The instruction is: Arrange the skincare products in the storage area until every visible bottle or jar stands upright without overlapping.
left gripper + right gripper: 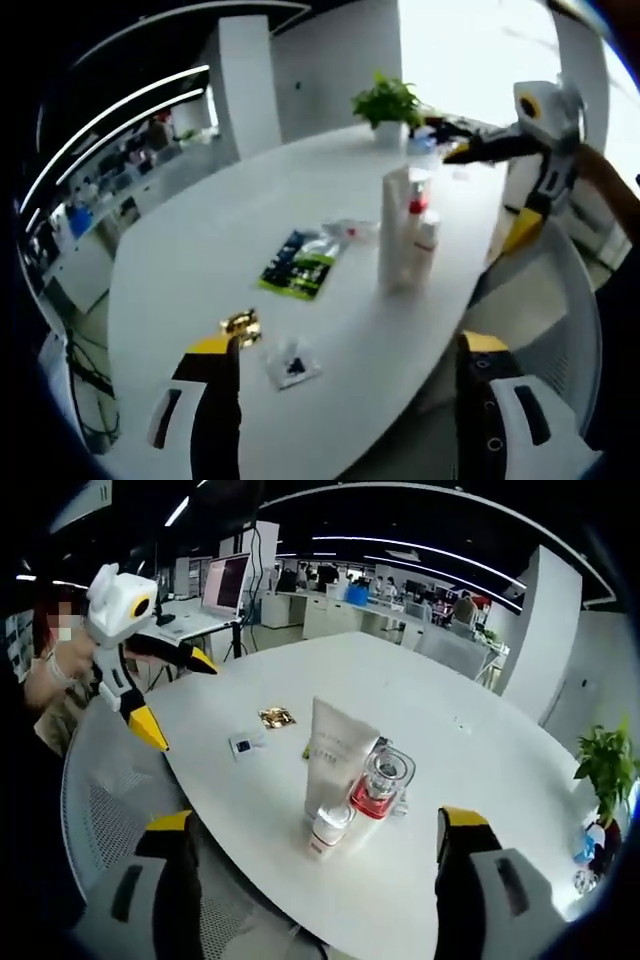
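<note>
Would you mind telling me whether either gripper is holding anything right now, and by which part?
Nothing is held: the left gripper and right gripper are both open, away from the white upright tube.

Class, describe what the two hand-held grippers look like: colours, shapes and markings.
Each hand-held gripper has two broad jaws, black with yellow tips and white outer panels. The left hand-held gripper has small round holes along one jaw. The right hand-held gripper matches it.

Tube (335,755) and bottles (375,785) apparently touching, on table (480,740).
</note>
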A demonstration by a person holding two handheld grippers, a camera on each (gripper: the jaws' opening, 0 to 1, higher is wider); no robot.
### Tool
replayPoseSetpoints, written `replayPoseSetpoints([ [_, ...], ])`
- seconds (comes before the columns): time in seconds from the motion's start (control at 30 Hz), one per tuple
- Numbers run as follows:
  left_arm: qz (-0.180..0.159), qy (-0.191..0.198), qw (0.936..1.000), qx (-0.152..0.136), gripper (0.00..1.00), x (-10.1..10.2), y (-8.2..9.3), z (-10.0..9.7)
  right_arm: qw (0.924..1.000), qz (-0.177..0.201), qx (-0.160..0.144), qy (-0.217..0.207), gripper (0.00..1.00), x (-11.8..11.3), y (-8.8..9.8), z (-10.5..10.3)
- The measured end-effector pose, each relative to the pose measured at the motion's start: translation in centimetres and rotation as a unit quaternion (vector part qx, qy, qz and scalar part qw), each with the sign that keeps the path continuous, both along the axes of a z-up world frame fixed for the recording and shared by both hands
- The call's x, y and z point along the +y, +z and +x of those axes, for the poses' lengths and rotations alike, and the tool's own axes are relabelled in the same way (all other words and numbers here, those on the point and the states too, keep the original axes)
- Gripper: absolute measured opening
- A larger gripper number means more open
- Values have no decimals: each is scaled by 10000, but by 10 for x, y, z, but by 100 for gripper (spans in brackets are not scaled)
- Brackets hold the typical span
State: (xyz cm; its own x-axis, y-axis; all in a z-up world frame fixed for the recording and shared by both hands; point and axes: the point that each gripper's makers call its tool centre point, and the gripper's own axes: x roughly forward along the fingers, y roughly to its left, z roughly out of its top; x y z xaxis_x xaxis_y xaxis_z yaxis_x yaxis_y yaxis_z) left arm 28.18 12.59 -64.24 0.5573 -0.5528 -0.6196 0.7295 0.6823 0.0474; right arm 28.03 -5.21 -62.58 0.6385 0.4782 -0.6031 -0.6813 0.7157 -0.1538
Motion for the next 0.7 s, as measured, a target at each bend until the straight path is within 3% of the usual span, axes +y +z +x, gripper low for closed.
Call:
replayPoseSetpoints([
  [0.27, 14, 82, 10000, -14, 89, 12, 1, 0, 9990, -153, -29, 413, 99, 7, 14, 1],
  [0.6, -52, 162, 9998, 37, 97, 27, 2, 3, 9976, -423, 21, 554, 99, -6, 33, 22],
  [0.7, 5, 228, 9997, 82, 97, 34, 0, 6, 9948, -834, 135, 563, 99, -16, 27, 29],
])
